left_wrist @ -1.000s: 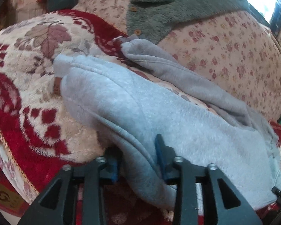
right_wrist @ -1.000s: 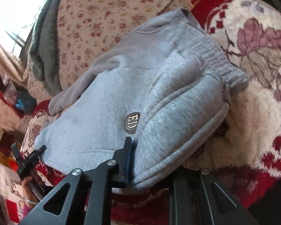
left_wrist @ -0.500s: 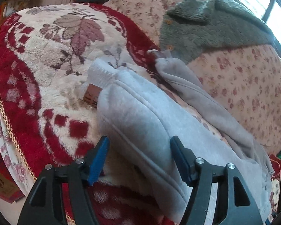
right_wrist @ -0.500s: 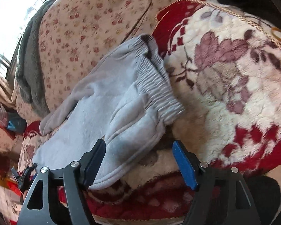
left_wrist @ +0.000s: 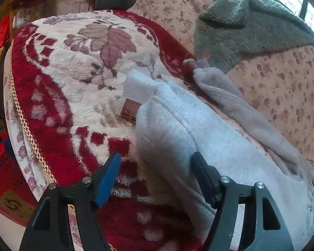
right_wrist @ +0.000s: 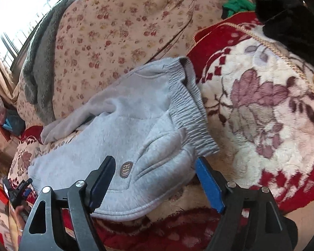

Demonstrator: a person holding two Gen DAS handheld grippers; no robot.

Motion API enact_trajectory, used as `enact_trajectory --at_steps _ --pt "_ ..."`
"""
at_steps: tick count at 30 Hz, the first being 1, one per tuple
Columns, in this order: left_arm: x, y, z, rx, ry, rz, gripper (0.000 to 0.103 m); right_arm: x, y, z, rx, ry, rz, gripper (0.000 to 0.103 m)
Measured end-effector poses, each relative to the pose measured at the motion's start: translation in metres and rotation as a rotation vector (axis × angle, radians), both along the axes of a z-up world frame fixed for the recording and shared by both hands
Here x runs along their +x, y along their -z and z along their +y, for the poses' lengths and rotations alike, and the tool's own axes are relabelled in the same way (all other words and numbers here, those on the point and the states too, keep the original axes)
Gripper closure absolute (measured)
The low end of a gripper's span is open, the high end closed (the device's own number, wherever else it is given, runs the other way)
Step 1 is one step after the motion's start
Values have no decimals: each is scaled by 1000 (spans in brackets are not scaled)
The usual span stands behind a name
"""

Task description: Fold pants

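Note:
Light grey fleece pants (left_wrist: 209, 142) lie folded lengthwise on a red and cream floral blanket (left_wrist: 77, 79). One leg end with a white cuff (left_wrist: 136, 87) and a brown tag points left; the other leg (left_wrist: 240, 108) trails against the sofa back. My left gripper (left_wrist: 157, 177) is open and empty, its jaws straddling the near folded edge. In the right wrist view the pants (right_wrist: 125, 136) show their ribbed waistband (right_wrist: 188, 113) and an oval badge (right_wrist: 126, 169). My right gripper (right_wrist: 155, 182) is open and empty over the near hem.
A floral sofa back (left_wrist: 282, 79) rises behind the pants, with a dark grey fleece jacket (left_wrist: 251, 31) draped on it. A black cloth (right_wrist: 286, 21) and a green item (right_wrist: 238, 4) lie at the blanket's far right. Boxes and clutter (left_wrist: 4, 177) sit left of the blanket edge.
Both grippers have let go of the pants' near edge, opened and drawn back. The pants now rest flat on the blanket.

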State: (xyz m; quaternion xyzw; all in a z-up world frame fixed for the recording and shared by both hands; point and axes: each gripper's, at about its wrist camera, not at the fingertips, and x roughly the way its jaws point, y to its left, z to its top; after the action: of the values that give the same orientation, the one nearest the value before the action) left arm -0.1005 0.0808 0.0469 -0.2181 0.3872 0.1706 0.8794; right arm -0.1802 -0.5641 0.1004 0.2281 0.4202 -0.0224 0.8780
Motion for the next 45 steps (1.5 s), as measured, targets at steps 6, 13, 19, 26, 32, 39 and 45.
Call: enact_trajectory --at_steps 6,13,19,26,32,39,45 --pt "-14 5 1 -141 23 -65 33 10 7 16 13 -48 25 19" --pt "-5 18 10 -295 74 -74 30 23 4 40 3 -113 8 15" --pt "21 30 18 -345 79 -69 30 43 8 126 28 -379 -11 15" --pt "30 16 33 -331 60 -74 52 71 38 219 24 -582 73 15" --pt "5 2 26 -68 -12 -55 51 73 53 250 4 -662 101 14" --pt "3 -5 16 -13 11 -11 46 77 62 246 11 -631 128 14" --pt "7 -24 -27 90 100 -41 31 79 53 227 5 -571 93 14"
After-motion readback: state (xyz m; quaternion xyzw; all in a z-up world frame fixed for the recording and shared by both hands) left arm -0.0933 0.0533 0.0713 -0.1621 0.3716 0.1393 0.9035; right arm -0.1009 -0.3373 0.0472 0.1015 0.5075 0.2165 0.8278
